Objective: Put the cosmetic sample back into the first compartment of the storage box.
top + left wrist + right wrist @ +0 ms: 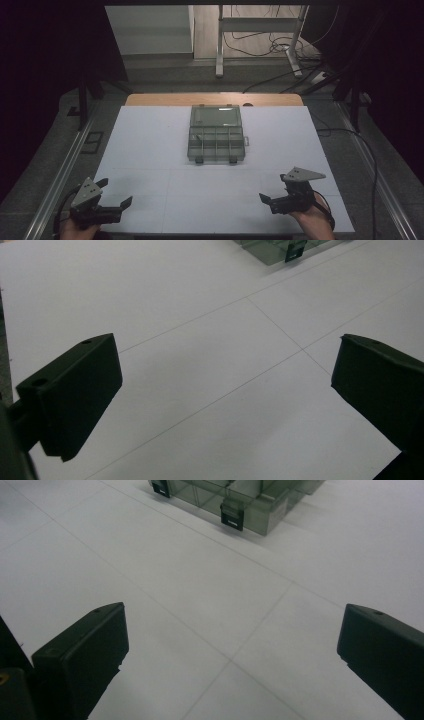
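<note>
The left hand-held gripper (116, 193) and right hand-held gripper (273, 187) both hang released and empty near the counter's (150, 145) front edge. The compartment organizer box (216, 134) sits mid-counter, lid open, well apart from both. This looks like the approach step; next, a reach forward toward its latches (232, 516).

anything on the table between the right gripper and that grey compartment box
Nothing visible. Bare white table lies between the right gripper, its jaws open, and the compartment box. The right gripper view shows the box's latches facing it.

Dim room w/ white table (150, 150), cables (260, 45) on floor behind.
</note>
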`<state>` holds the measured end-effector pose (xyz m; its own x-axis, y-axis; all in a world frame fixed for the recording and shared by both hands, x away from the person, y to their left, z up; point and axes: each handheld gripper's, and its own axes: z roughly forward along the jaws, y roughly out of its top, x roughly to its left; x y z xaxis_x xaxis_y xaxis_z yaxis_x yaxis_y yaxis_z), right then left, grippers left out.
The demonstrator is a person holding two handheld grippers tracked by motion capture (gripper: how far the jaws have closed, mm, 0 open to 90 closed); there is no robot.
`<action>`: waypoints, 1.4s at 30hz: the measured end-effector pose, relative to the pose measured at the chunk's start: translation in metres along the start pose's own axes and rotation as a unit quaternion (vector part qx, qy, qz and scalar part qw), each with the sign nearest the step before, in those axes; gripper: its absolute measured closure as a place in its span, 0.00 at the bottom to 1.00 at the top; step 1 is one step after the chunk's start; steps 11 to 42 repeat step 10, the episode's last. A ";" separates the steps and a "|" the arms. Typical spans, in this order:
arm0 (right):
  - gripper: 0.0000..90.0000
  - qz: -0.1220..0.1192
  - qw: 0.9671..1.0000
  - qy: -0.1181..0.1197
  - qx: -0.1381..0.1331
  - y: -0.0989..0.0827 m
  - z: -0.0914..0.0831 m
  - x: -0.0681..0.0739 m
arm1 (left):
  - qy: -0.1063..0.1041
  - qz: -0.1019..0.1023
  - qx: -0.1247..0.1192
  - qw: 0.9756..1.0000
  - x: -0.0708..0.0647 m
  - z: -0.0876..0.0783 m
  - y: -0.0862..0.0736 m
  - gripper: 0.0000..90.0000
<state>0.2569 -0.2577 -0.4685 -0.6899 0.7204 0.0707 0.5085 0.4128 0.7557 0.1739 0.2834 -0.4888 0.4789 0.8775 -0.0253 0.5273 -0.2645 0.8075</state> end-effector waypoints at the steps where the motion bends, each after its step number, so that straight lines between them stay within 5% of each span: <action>1: 0.01 0.003 1.000 -0.001 -0.002 -0.004 -0.003 -0.001 | 0.000 0.000 0.000 1.000 0.000 0.000 0.000 0.01; 8: 0.01 0.007 1.000 -0.009 0.015 -0.021 -0.009 -0.003 | 0.000 -0.001 -0.001 1.000 0.000 0.000 0.000 0.01; 42: 0.01 0.010 1.000 -0.011 0.010 -0.020 -0.009 -0.003 | 0.001 0.001 0.001 1.000 0.000 0.000 0.001 0.01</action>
